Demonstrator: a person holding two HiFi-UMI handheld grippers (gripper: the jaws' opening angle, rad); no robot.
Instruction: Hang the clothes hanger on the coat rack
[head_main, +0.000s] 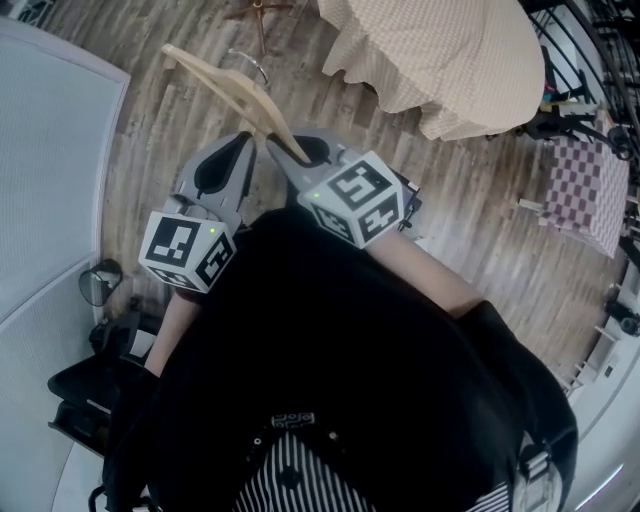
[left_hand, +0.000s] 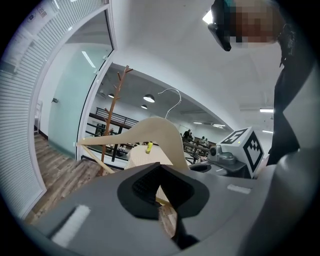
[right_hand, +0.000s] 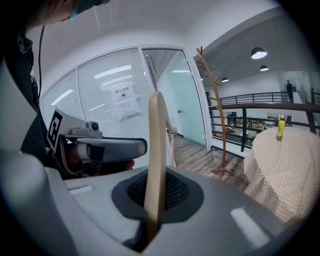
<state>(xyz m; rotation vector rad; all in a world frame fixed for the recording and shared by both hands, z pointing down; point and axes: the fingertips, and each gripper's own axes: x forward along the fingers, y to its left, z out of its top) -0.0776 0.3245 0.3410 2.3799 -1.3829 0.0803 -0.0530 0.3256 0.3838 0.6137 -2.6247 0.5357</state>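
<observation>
- Wooden clothes hanger (head_main: 225, 80) is clamped by one end in the right gripper (head_main: 292, 152). The jaws are closed tight on the arm, which rises edge-on out of the pads in the right gripper view.
- The rest of the hanger sticks out forward and to the left, above the floor, with its metal hook (left_hand: 172, 97) pointing up.
- Left gripper (head_main: 240, 142) is just beside the right one. Its jaws look closed and I can't see anything held in them.
- Coat rack (right_hand: 216, 110) is ahead by the glass partition, well apart from the hanger, with the cloth-covered table (head_main: 450, 60) off to the right.
- My read on the step: carrying the hanger to the rack. It is gripped but not hung.
- Next move, as I judge it: close the gap and raise the hanger to the height of one of the rack's pegs.
- Then turn the hook's opening toward that peg, drop it over, and only then let go.
- Risk: the single-end grip leaves a long overhang, so the hook could swing past the peg.
</observation>
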